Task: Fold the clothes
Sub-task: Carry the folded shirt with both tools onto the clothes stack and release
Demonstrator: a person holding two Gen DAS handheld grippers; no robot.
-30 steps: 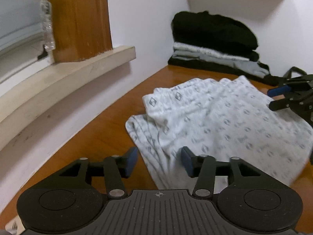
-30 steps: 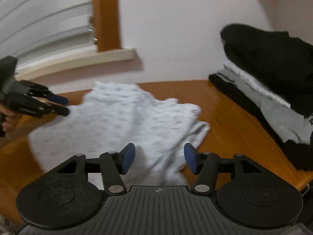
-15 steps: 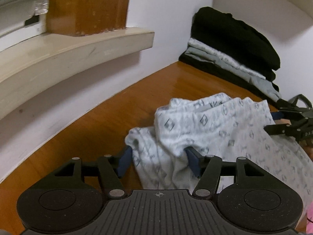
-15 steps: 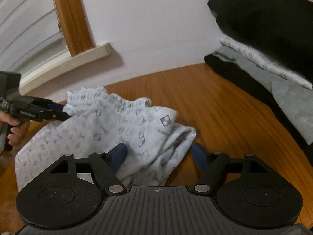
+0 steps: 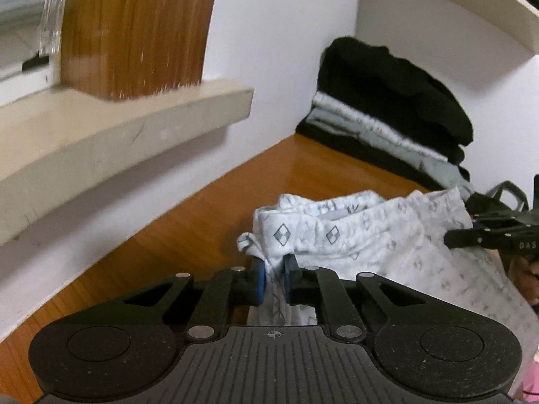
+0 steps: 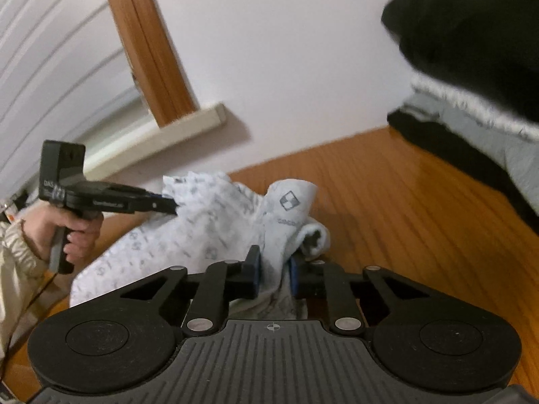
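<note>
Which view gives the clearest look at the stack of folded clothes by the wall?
The left wrist view: the stack of folded clothes shows whole, black on top, white and grey layers, black beneath. The right wrist view shows only its near end, blurred and cut by the frame edge.

Black gripper (image 5: 274, 281); blue pads (image 5: 259, 281)

Each camera sits just behind its own gripper, low over the counter (image 5: 303, 168) and close to the cloth (image 5: 387, 235). The left wrist view faces the wall corner, with the stack (image 5: 387, 101) ahead and the right gripper (image 5: 471, 232) at its right edge. The right wrist view faces the sill (image 6: 188, 124), the left gripper (image 6: 168, 203) at its left. Both share cloth, counter, stack and sill.
</note>
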